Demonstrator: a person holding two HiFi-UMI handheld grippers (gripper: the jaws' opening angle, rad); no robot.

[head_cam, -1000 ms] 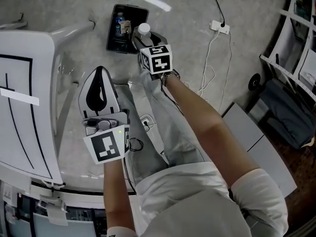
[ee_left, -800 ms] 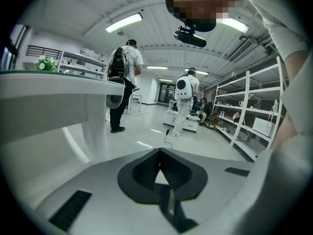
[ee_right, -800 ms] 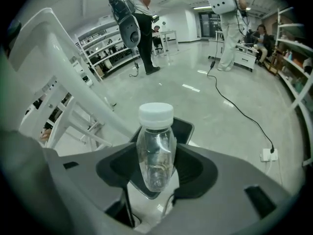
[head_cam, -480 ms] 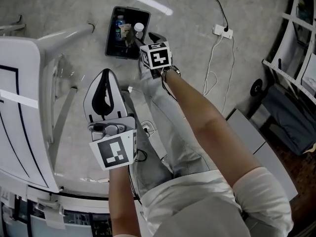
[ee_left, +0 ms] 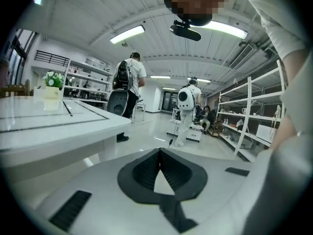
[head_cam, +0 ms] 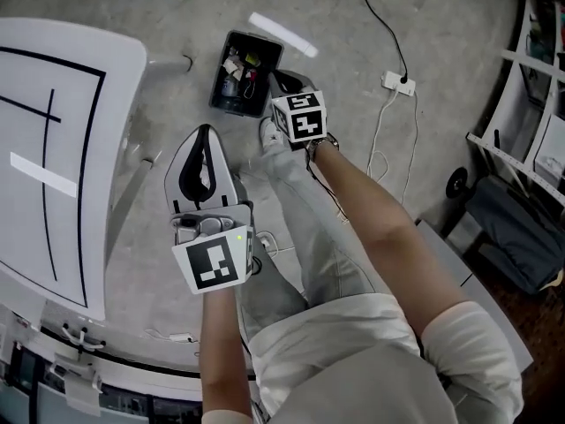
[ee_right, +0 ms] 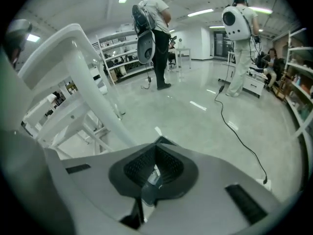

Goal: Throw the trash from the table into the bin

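Observation:
A black bin (head_cam: 221, 71) stands on the floor and holds several pieces of trash (head_cam: 240, 67). My right gripper (head_cam: 284, 79) hangs just right of the bin's rim. Its jaws have just closed, and in the right gripper view the right gripper (ee_right: 156, 148) is shut with nothing held. My left gripper (head_cam: 205, 131) sits lower, between the bin and my body. It also appears shut and empty in the left gripper view (ee_left: 159, 153). The white table (head_cam: 62, 148) with black lines lies to the left; I see no trash on the part in view.
A power strip (head_cam: 395, 81) and cables lie on the floor right of the bin. Shelves (head_cam: 534, 95) and a dark bag (head_cam: 516, 219) line the right side. Table legs (ee_right: 85, 87) rise left of the right gripper. Two people (ee_left: 131, 82) (ee_left: 187, 109) stand far off.
A second ago my right gripper held a white-capped bottle over the bin. Half a second ago the bottle was in the bin. Now those jaws are shut and empty.

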